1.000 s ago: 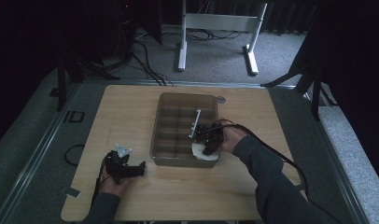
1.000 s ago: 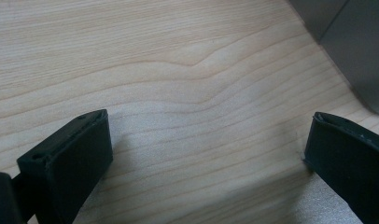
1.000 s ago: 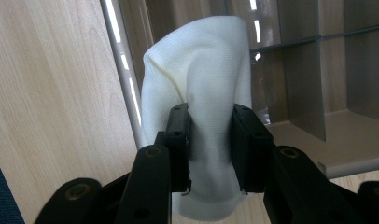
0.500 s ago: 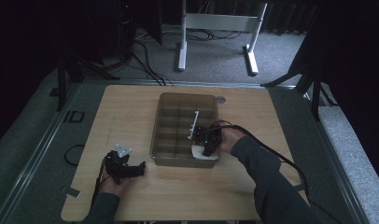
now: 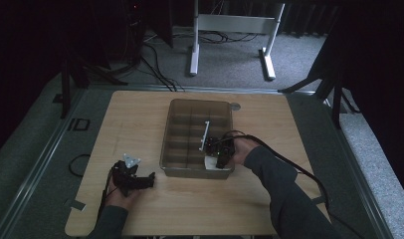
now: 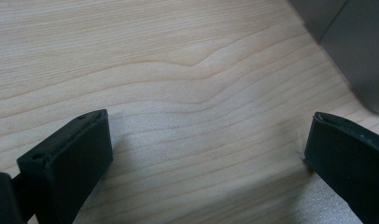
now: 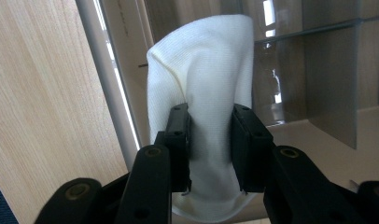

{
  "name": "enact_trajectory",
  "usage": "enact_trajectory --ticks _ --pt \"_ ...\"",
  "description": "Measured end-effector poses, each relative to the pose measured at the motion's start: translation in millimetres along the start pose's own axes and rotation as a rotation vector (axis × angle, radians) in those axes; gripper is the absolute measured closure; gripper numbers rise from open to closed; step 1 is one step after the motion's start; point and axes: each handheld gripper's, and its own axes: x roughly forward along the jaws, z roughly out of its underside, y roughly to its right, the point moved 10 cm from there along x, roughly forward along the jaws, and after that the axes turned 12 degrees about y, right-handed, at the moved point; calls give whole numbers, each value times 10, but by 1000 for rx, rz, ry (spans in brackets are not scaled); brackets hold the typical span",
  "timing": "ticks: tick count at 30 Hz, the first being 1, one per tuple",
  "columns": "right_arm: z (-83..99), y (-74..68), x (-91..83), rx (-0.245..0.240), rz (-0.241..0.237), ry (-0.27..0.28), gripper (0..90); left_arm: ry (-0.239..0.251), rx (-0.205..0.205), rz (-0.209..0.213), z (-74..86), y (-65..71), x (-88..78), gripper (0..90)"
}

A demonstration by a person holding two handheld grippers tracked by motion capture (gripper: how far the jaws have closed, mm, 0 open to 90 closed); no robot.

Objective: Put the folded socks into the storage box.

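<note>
— Where do we find the white knitted cloth (image 7: 201,79)?

— We see it pinched in the right gripper (image 7: 210,140), whose black fingers (image 7: 178,140) are clamped on its folded middle, the cloth bulging up beyond them. In the high view it shows as a pale patch (image 5: 210,162) in the near right compartment of the translucent grey plastic divider box (image 5: 190,107), close against the box's near wall.

— And the box itself?

— It lies about mid-desk on the light wooden desk (image 5: 135,114), its long side running away from us. The right gripper (image 5: 221,158) reaches into its near end from the right.

— What about the other hand?

— We hold the left gripper (image 5: 145,180) low over the desk, near the front left, just beside the box's near left corner. Its black fingers (image 6: 71,163) stand wide apart with bare wood grain (image 6: 187,93) between them, and the grey wall of the box (image 6: 355,51) shows at the upper right of the left gripper view.
</note>
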Motion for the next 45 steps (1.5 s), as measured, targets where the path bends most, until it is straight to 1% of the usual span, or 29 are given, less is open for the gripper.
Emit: enact_trajectory --ticks 3,13,25,28,29,32,34,37,38,41,43,44,45 --pt "11 -3 47 4 -10 -14 701 0 0 0 0 0 0 10" --pt "23 -2 103 12 -22 -35 700 2 -2 -1 -1 1 1 10" --pt "31 -1 154 17 -31 -47 699 2 -3 0 -1 2 1 10" --pt "30 5 146 19 -36 -45 673 1 -2 0 -1 2 1 10" --pt "30 13 139 33 -44 -39 645 1 -2 0 -1 1 1 10" --pt "29 14 137 40 -47 -37 636 2 -2 0 -1 2 1 10" --pt "29 26 117 51 -53 -31 608 1 -2 0 -1 2 1 10" --pt "22 33 82 54 -47 -19 575 0 -1 0 0 1 0 10" --pt "19 31 44 57 -46 -11 556 0 -1 -1 -1 1 1 10" --pt "13 31 0 55 -45 0 547 1 -1 0 -1 1 2 10" --pt "-5 30 -54 57 -45 22 545 0 0 0 -1 1 1 10" --pt "-21 38 -108 60 -39 42 543 0 0 0 -1 1 1 10" --pt "-21 38 -108 60 -39 42 543 0 0 0 -1 1 1 10"
